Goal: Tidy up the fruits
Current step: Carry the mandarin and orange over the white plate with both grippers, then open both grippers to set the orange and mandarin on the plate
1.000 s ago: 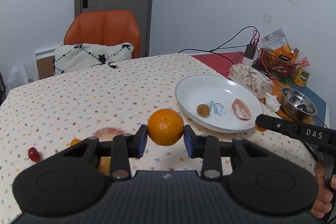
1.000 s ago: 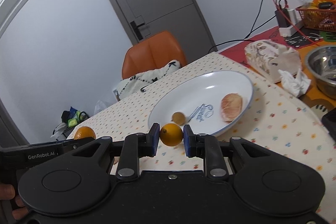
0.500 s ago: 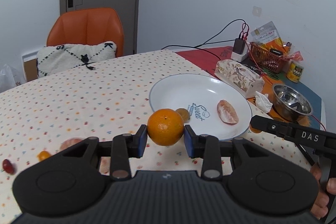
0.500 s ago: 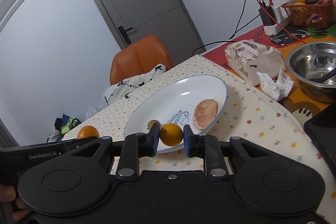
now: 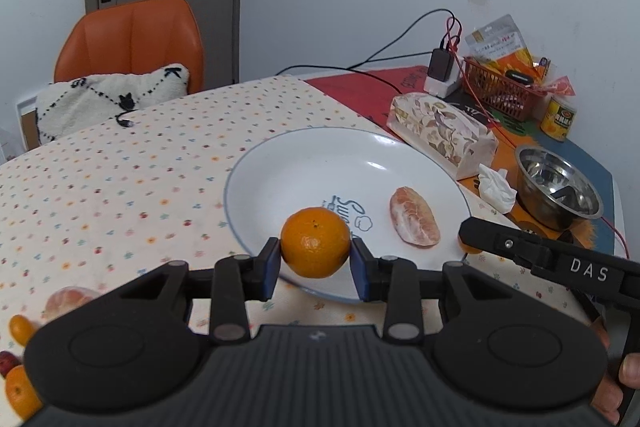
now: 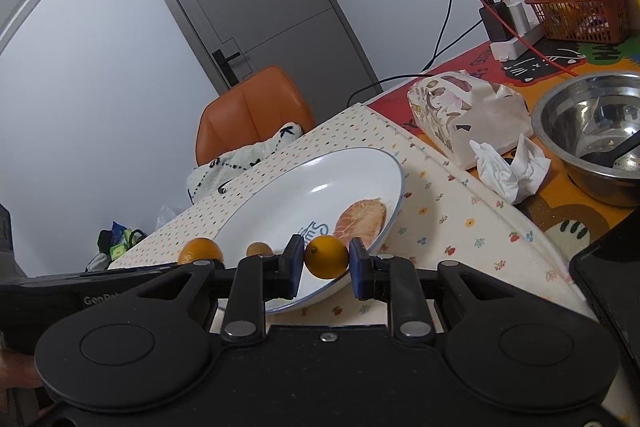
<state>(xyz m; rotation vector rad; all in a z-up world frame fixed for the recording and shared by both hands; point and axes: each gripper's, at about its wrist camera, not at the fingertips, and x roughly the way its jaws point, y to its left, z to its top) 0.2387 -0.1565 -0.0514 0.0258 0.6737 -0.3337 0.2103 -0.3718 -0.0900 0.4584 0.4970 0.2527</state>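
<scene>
Two hand-held grippers, each pinching a fruit. Left hand-held gripper (image 5: 315, 267): blue pads clamped on a mandarin (image 5: 315, 242), held over the near rim of the white plate (image 5: 280, 163). Right hand-held gripper (image 6: 326, 273): pads clamped on a small yellow-orange citrus (image 6: 327, 256), at the near edge of the same plate.

On the plate: a peeled citrus half (image 5: 414, 221) right of centre, and in the right wrist view a small brownish fruit (image 6: 258, 249) near the left rim. Blue script printed in the plate's middle, partly hidden; not readable in full.

Lying on the dotted surface (image 5: 120, 179) at the left edge of the left wrist view: another peeled piece (image 5: 68, 301), two small orange fruits, one red fruit, all well apart from the plate.

Right of the plate: floral tissue pack (image 5: 440, 131), crumpled tissue (image 5: 496, 189), steel bowl (image 5: 560, 191), red basket (image 5: 500, 91), yellow can (image 5: 558, 118).

Behind the surface: orange chair (image 5: 132, 43) with a cushion.

Writing: "DAS" on the right tool's arm, "GenRob…" on the left tool's.
</scene>
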